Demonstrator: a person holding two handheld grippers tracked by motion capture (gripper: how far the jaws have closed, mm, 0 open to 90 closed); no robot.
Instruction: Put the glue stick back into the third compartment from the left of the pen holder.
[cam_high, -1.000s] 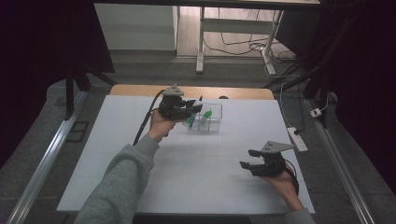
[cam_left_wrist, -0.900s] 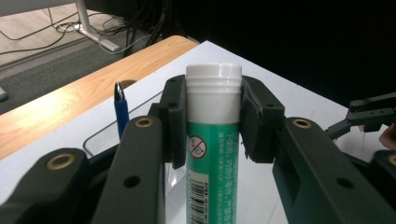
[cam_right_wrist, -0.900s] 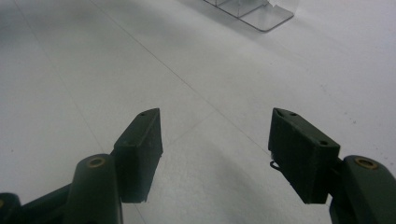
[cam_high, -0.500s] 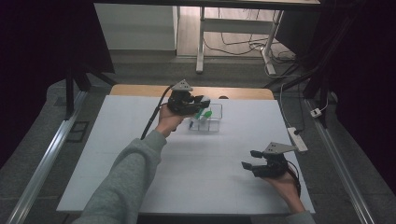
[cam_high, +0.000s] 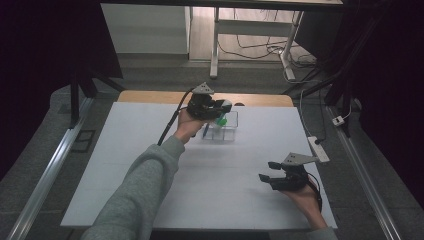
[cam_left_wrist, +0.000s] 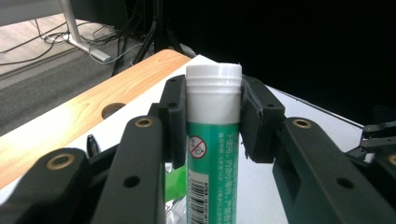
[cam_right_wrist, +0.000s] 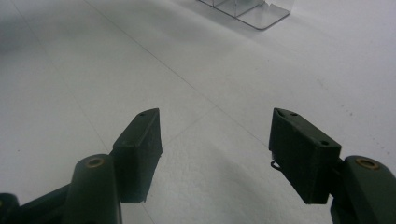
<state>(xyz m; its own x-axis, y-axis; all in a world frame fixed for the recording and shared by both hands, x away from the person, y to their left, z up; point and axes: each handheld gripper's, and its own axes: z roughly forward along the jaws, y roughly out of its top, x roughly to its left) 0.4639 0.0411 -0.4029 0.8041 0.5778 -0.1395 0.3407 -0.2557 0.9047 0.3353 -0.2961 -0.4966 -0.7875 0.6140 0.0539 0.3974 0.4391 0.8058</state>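
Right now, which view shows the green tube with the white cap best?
The left gripper view: the green tube stands clamped between the left gripper pads, white cap and label plain. The high view gives a green speck by the clear organiser.

Left arm: grey knit sleeve (cam_high: 140, 190), ribbed cuff. Left claw (cam_left_wrist: 212, 121): matte black, flat pads (cam_left_wrist: 254, 123), brass rivets on the links, small bolt holes. Grey three-cornered plate (cam_high: 203, 88) on top; black cable (cam_high: 172, 120) trailing. Right claw (cam_right_wrist: 215, 149): same black build, grey plate (cam_high: 298, 159), brass rivets.
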